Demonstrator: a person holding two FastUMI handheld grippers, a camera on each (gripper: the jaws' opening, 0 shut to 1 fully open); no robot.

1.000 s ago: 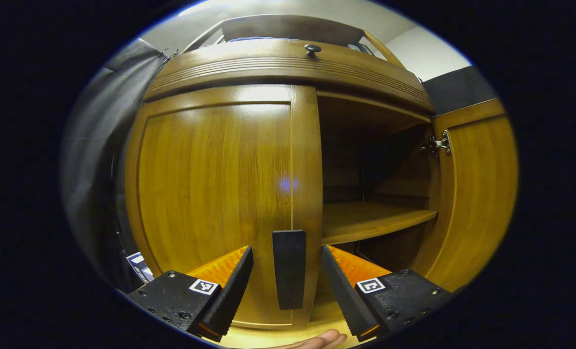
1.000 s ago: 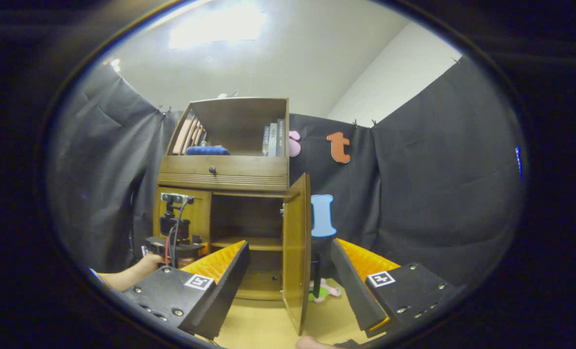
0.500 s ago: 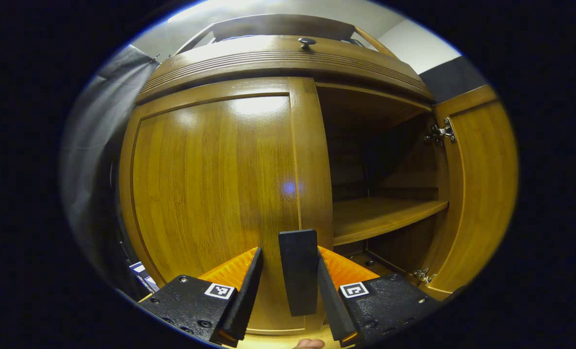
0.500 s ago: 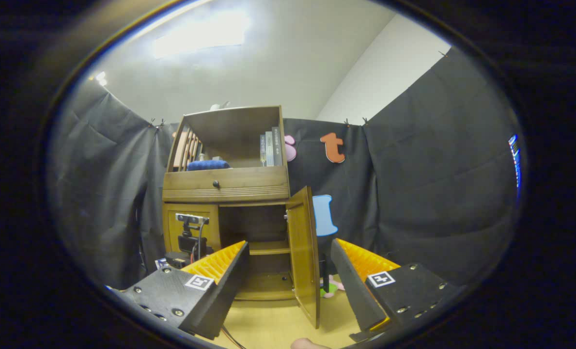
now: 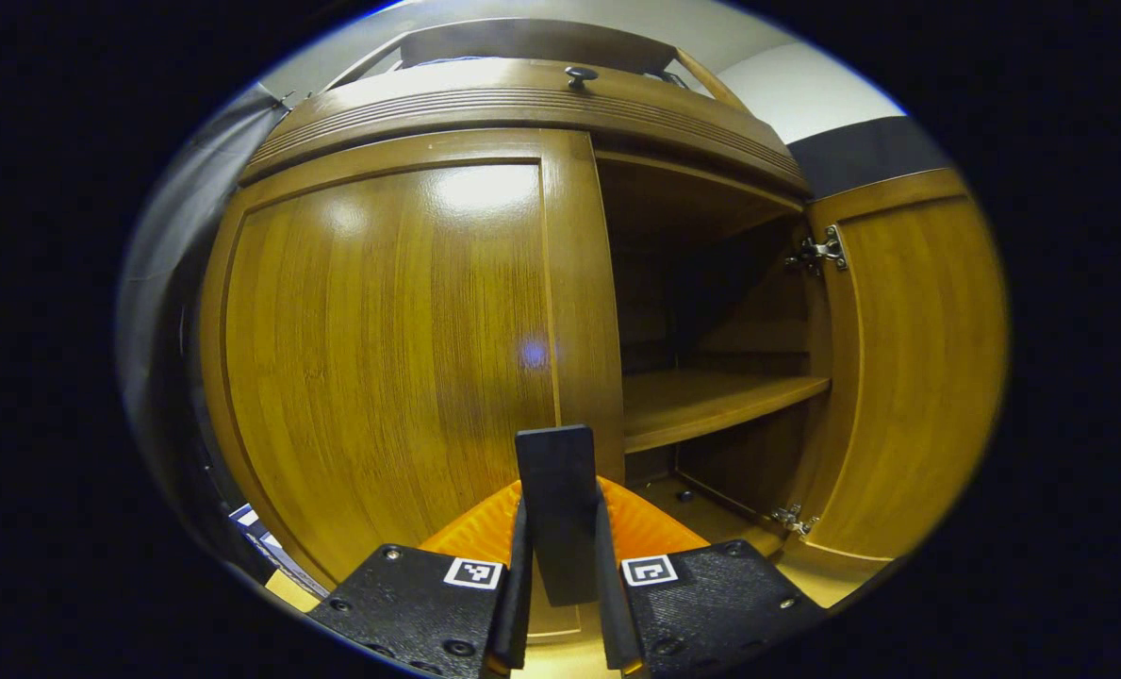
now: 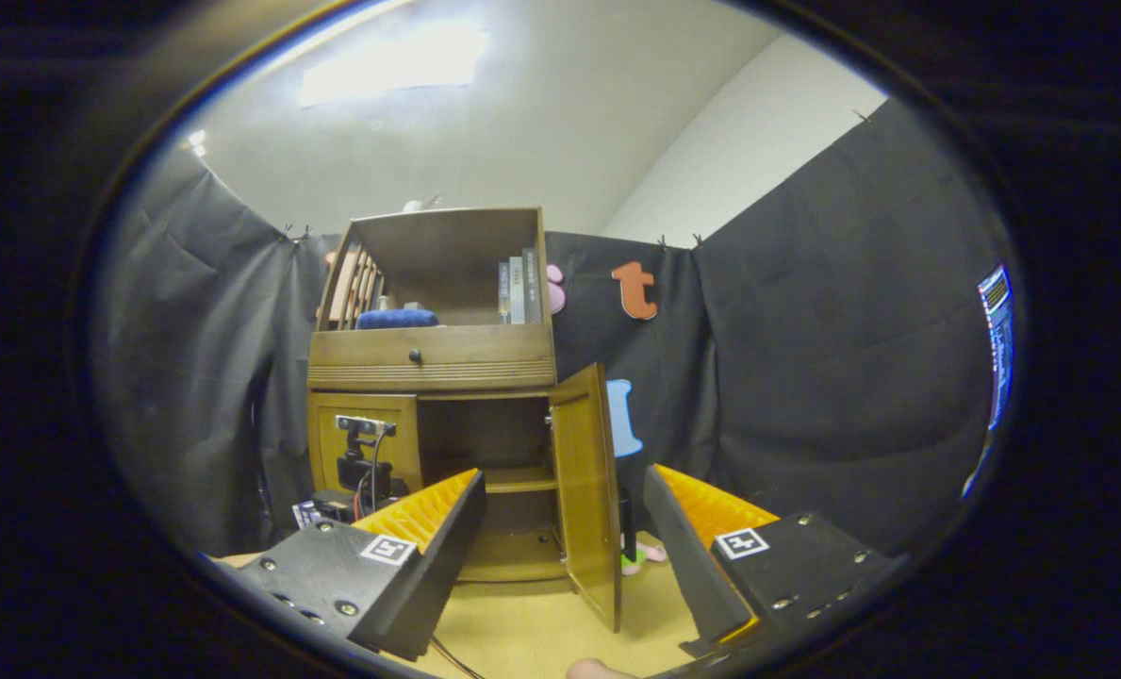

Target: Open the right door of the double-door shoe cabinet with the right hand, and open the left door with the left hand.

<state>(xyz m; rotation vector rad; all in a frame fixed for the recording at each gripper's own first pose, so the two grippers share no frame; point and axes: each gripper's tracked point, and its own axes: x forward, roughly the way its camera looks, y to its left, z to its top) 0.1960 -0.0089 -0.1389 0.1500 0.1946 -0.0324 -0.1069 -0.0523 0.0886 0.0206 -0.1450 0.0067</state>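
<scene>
The left gripper (image 5: pixel 560 613) is pinched on the handle (image 5: pixel 556 509) of the closed left door (image 5: pixel 381 349); a sideways pull could slip it off. The right gripper (image 6: pixel 565 556) hangs wide, back from the open right door (image 6: pixel 586 500).

Upright books (image 6: pixel 516 292) and a blue cushion (image 6: pixel 397 319) on the upper shelf.

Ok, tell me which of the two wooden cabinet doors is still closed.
The left wooden door, whose black handle the left gripper clamps. It sits flush; the right wooden door stands swung out, exposing the inner shelf.
</scene>
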